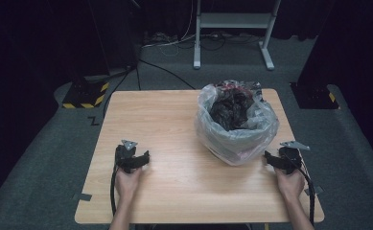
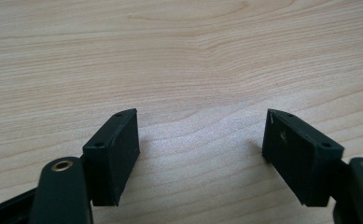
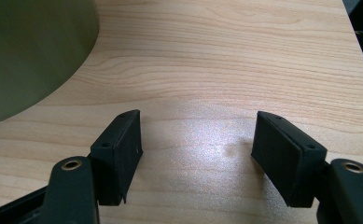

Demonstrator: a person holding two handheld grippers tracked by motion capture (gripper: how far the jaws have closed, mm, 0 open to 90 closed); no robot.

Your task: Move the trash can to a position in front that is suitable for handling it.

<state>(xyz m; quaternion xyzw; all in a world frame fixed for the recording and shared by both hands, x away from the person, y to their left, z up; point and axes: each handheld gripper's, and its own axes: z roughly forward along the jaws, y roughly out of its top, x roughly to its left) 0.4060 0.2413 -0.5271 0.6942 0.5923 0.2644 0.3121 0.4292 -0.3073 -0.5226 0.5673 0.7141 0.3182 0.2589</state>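
With both the left gripper point(image 1: 143, 159) and right gripper point(image 1: 269, 159) spread wide and empty, bring your right one up-left to pinch the rim of the translucent plastic bag point(image 1: 222, 139) lining the bin, right of centre.

Black claws point(image 2: 200, 154), pale wood-grain table point(image 1: 174, 124) (translucent bag point(image 1: 236, 125)).

Pretty dim room, dark curtains all round, grey carpet floor point(image 1: 40, 158), a light wooden table point(image 1: 174, 124), a white metal stand point(image 1: 232, 21) behind, cables point(image 1: 174, 43) lying about.
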